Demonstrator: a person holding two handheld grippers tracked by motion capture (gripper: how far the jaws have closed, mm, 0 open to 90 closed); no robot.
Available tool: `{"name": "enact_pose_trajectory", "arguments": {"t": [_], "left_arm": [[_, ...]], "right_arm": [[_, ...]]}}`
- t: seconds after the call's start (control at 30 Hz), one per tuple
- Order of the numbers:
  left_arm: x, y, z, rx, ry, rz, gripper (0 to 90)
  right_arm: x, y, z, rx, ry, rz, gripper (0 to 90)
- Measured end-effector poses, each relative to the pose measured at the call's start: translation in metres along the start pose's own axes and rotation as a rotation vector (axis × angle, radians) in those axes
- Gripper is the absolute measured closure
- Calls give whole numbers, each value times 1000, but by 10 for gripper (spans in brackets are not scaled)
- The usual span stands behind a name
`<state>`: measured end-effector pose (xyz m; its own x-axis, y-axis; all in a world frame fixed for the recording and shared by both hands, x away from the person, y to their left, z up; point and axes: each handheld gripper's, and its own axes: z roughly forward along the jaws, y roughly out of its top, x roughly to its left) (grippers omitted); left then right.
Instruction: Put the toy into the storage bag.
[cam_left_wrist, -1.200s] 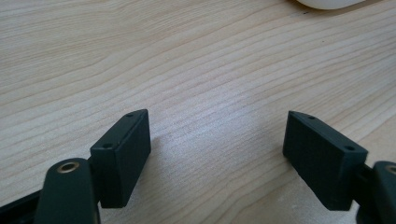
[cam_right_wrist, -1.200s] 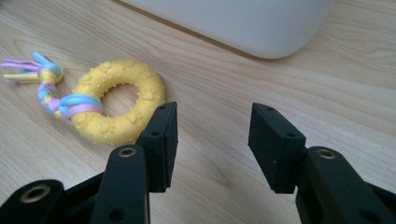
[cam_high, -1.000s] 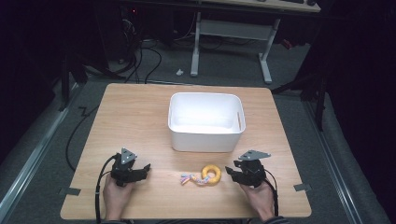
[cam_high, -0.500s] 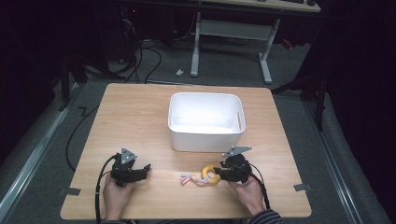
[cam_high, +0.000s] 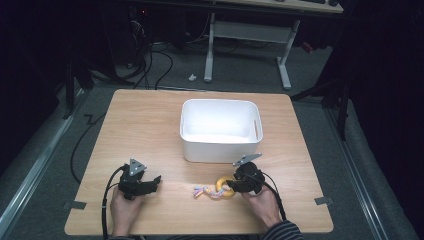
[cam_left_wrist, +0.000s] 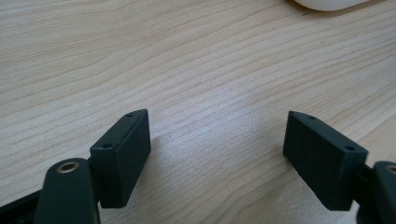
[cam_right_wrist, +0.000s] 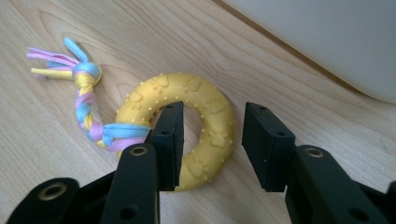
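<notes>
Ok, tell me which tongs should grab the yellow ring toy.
Right tongs: their jaws already straddle the yellow ring toy, one in its hole. The left tongs sit open over bare table.

Matt grained wood table (cam_high: 150, 125), nubby yellow rubber ring (cam_right_wrist: 205, 112), braided cloth tail (cam_right_wrist: 88, 109), smooth white plastic bin (cam_high: 220, 147)

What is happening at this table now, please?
A person holds a tool in each hand. The right tool is open and straddles one side of a yellow ring toy with a braided rope tail, in front of a white bin. The left tool is open over bare table.
</notes>
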<state>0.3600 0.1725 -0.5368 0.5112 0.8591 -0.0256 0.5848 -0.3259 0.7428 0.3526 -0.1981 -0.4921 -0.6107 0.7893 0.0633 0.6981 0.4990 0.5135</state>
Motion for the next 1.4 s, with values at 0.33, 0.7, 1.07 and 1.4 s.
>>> {"name": "enact_pose_trajectory", "arguments": {"t": [0.33,0.7,1.07,1.4], "left_arm": [[0,0,0,0,-3,-4,236],[0,0,0,0,-3,-3,235],[0,0,0,0,1,0,234],[0,0,0,3,1,4,235]], "right_arm": [[1,2,11,51,-8,-16,586],[3,0,12,37,-18,-48,663],[2,-3,2,-29,-10,-48,671],[-5,-8,-20,-79,-2,-32,677]]}}
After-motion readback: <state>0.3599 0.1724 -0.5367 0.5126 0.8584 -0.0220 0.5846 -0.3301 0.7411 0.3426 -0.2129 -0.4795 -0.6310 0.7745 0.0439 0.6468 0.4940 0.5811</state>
